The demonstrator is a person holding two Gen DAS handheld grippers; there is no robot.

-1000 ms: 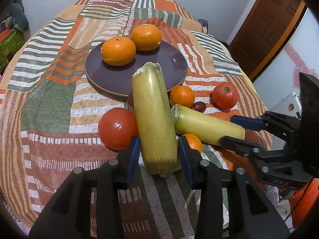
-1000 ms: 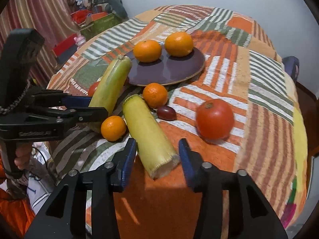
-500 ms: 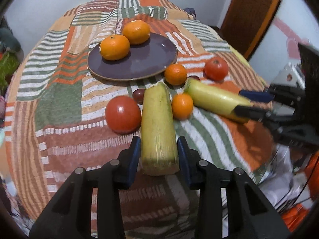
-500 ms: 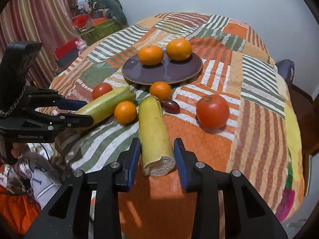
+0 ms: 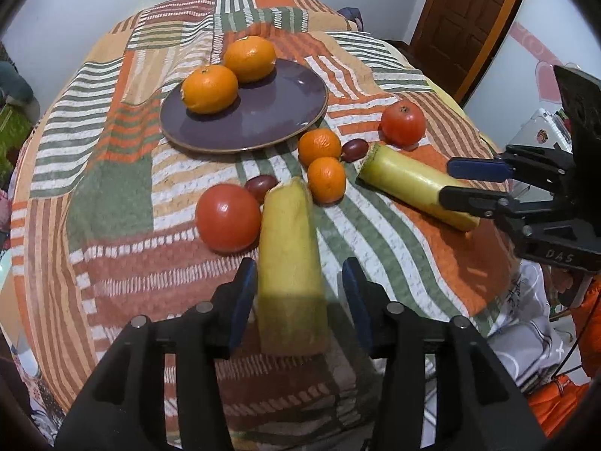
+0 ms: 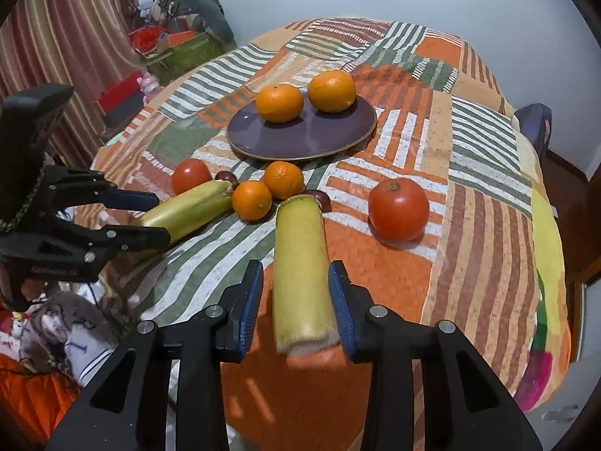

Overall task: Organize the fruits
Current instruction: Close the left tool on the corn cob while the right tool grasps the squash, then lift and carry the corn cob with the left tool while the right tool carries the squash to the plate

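Observation:
A purple plate [image 5: 263, 120] holds two oranges [image 5: 210, 88] on the patchwork cloth; it also shows in the right wrist view [image 6: 330, 131]. My left gripper [image 5: 298, 297] is open around the near end of a yellow-green corn cob [image 5: 289, 263] that lies on the cloth. My right gripper [image 6: 296, 304] is open around a second corn cob [image 6: 300, 263], also lying flat. Two small oranges [image 5: 323, 161], two tomatoes [image 5: 227, 216] [image 6: 398, 208] and two dark plums [image 5: 261, 184] lie between the cobs and the plate.
The table edge drops off just behind both grippers. A wooden door [image 5: 465, 18] stands at the far right, a striped curtain [image 6: 64, 37] and cluttered boxes [image 6: 180, 49] at the left. A chair back [image 6: 533, 124] shows beyond the table.
Both cobs came down from tilted and lifted to lying flat on the cloth, pulled nearer the table edge. Both grippers' jaws widened and let go of them.

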